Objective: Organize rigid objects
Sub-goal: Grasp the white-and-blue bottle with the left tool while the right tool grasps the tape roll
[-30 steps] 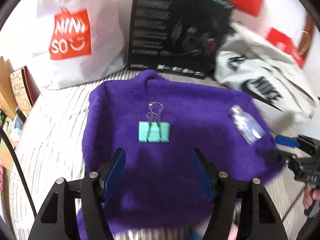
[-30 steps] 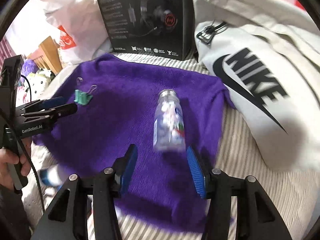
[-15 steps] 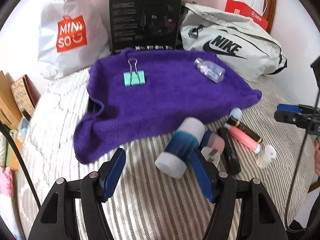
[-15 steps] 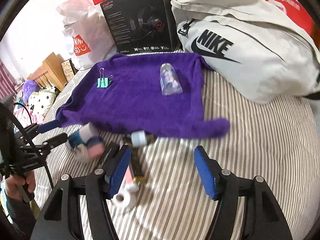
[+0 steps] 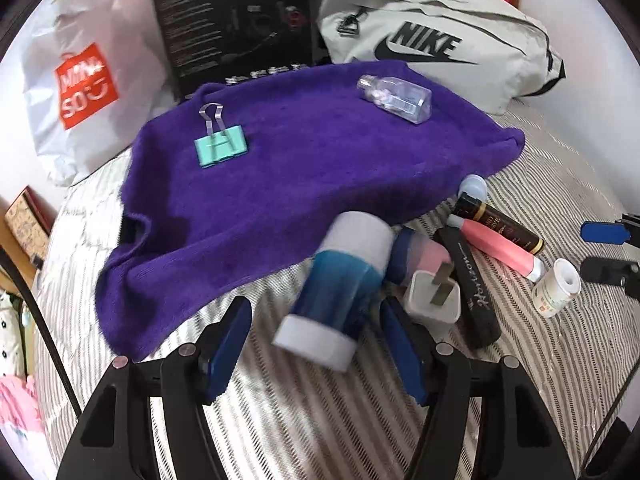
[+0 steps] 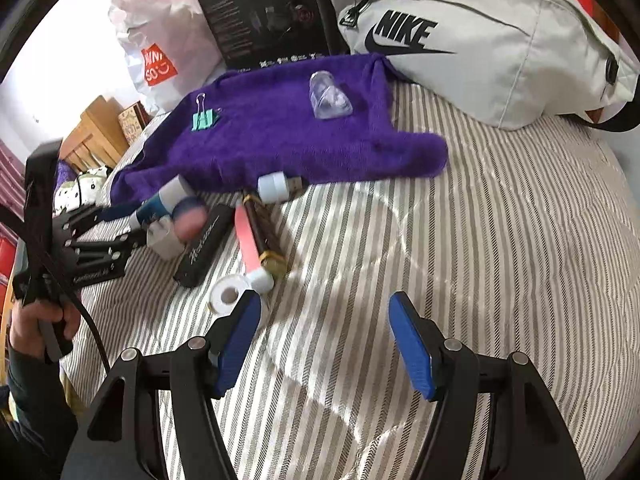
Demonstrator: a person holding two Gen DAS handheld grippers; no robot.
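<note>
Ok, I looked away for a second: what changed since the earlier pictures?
Both grippers drew back off the purple towel toward the pile on the striped bedding. The left gripper now brackets the blue-and-white bottle, not gripping it. The right gripper has just been opening its fingers, nothing between them. The binder clip and clear bottle stayed on the towel.

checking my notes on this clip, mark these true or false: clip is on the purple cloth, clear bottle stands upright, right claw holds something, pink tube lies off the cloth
1. The teal binder clip lies on the purple cloth: true.
2. The clear bottle stands upright: false, it lies on its side on the cloth.
3. The right claw holds something: false, it is open over bare striped bedding.
4. The pink tube lies off the cloth: true.
</note>
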